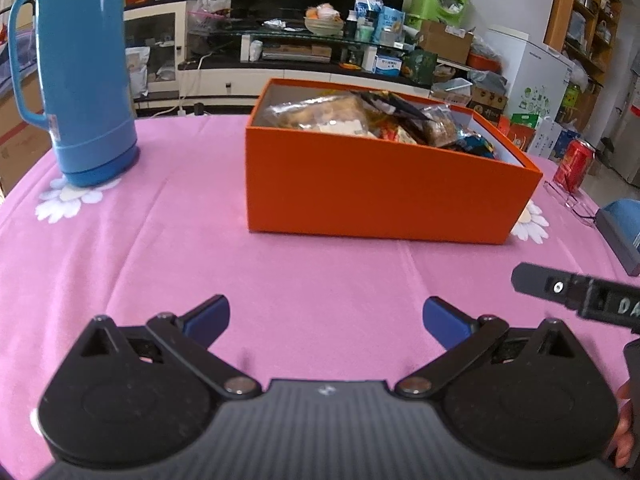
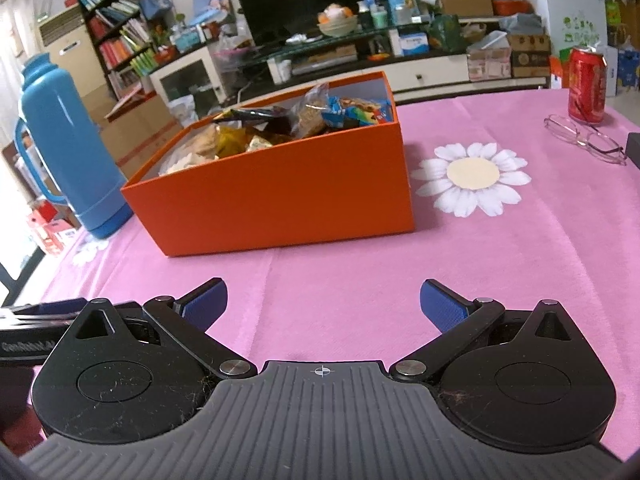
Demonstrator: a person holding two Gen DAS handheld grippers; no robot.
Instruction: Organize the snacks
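An orange box [image 1: 380,188] [image 2: 280,192] stands on the pink tablecloth, filled with several packaged snacks [image 1: 360,118] [image 2: 304,120]. My left gripper [image 1: 326,318] hovers low over the cloth in front of the box, open, with nothing between its blue pads. My right gripper [image 2: 324,304] is also open and empty, a little nearer the box's right front corner. In the left wrist view part of the right gripper's black body [image 1: 576,296] shows at the right edge. No loose snack lies on the cloth in either view.
A tall blue thermos [image 1: 76,68] [image 2: 68,148] stands left of the box. A red can [image 2: 587,85] [image 1: 574,164], eyeglasses [image 2: 584,138] and a dark case [image 1: 624,232] sit at the right. A cluttered TV stand lies beyond the table.
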